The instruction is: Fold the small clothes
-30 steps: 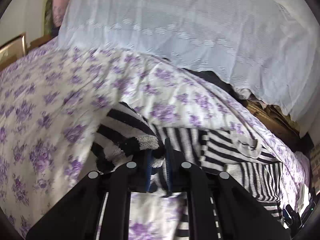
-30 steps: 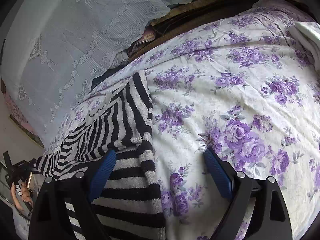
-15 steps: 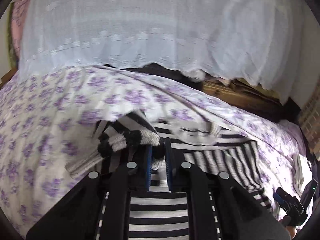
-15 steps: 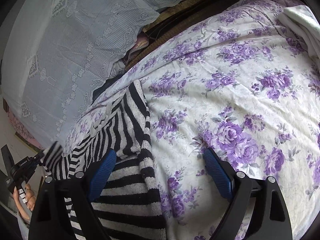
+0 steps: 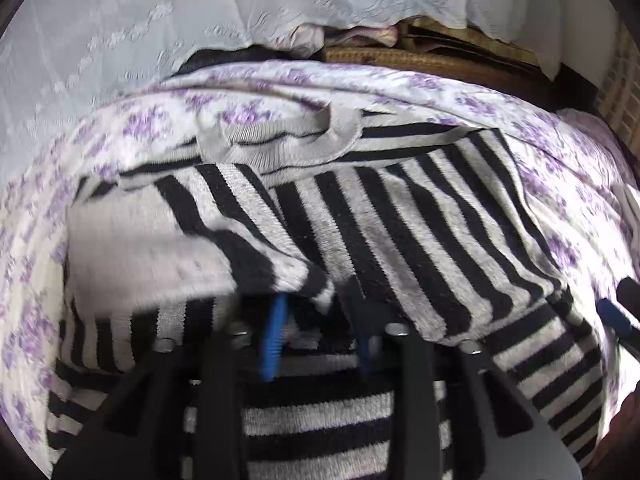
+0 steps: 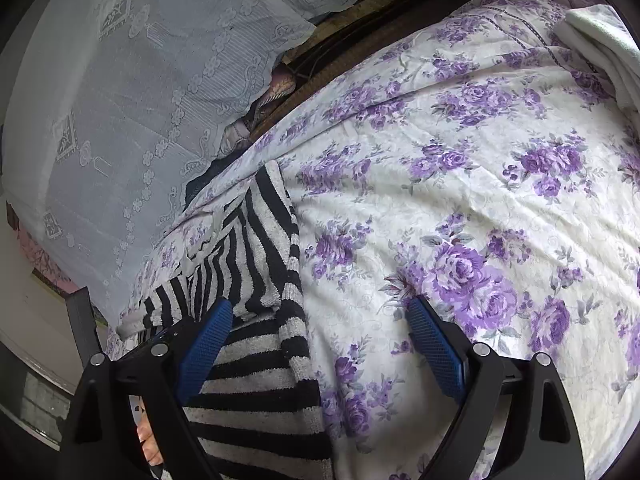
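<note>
A black-and-grey striped knit sweater (image 5: 400,216) lies on the purple-flowered bedspread (image 6: 460,184). In the left wrist view its left sleeve (image 5: 172,240) is folded across the body, and my left gripper (image 5: 316,332) has its blue pads parted a little under the sleeve's cuff, which drapes over them; I see no firm grip. In the right wrist view the sweater (image 6: 256,280) lies at the left, its right edge running between the fingers. My right gripper (image 6: 316,340) is wide open just above it.
A white lace cover (image 6: 132,92) hangs over furniture behind the bed. A brown woven headboard edge (image 5: 420,56) shows at the back. A folded white cloth (image 6: 600,40) lies at the bed's far right corner. My right gripper's fingertip (image 5: 616,320) shows in the left view.
My left gripper has carried the sleeve to the right over the sweater's body and its pads have parted. The right gripper has stayed open and barely moved.
</note>
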Available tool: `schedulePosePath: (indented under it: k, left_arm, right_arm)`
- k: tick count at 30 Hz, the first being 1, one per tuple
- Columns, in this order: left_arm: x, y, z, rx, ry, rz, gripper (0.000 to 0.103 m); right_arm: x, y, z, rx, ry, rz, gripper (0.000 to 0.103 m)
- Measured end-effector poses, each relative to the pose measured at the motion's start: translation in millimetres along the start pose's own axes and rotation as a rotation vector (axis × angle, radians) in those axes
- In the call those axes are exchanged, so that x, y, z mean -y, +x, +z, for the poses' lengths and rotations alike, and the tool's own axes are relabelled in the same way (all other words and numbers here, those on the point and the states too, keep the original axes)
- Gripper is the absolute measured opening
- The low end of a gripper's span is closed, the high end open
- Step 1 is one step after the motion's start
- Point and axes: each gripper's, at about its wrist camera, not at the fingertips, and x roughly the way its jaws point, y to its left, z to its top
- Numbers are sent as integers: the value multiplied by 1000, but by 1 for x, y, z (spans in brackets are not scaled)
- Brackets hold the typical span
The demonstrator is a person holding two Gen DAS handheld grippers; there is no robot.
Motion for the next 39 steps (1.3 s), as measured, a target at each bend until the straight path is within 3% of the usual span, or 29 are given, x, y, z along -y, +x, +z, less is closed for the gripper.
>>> schedulePosePath:
  k: [1,2,5,7,11,13,15,18,22,26,29,30,31,33,36,38,39]
  left_arm:
    - [-1,-6,0,0,6,-10,76]
    - [-2,-13,-1,9,7,-11,85]
    - [-9,-51,-11,82,76,-50,91]
    - [-22,-76,-20,138,112,-35,96]
    - [-79,-106,-29,212,53,7,98]
    - [-117,-103,-29,223,-31,95,98]
    - [-156,-85,-27,165,-148,152,98]
    - [-194,-46,-28,55,-272,142,98]
    - [-210,-5,-43,-43,-306,117,99]
    - [-206,-6,-46,-28,-291,118,99]
    - [-207,-7,-47,-23,-298,108,99]
    - [-207,-7,-47,-22,-301,103,99]
    - [-207,-7,-48,-21,-301,104,99]
    - [-208,-7,-49,-21,-295,112,99]
    - [-206,-5,-48,-21,-288,121,99]
    - [-205,-5,-48,-23,-284,124,99]
    - [-203,-4,-47,-25,-277,130,99]
  right_arm:
    - [0,0,1,-1,-2,1,90]
    - [-1,1,1,-2,-5,0,90]
    - [-6,0,1,-4,-33,2,90]
    - [-10,0,1,1,-60,3,89]
    - [-38,-8,-6,24,-189,23,84]
    - [-68,-13,-15,33,-309,22,84]
    - [-101,-10,-25,15,-417,21,84]
    - [-161,7,-44,-44,-575,17,84]
    - [-233,39,-74,-73,-806,-9,84]
    - [-289,90,-112,-100,-1033,-82,84]
    - [-307,121,-125,-60,-1135,-190,83]
    - [-307,127,-122,-58,-1134,-203,77]
    - [-305,134,-115,-59,-1108,-216,46]
    - [-292,135,-94,-67,-995,-204,13]
    - [-234,116,-40,-14,-666,-187,13]
    - [-177,118,-14,-60,-458,-193,22]
    - [-153,123,-10,-117,-392,-197,32]
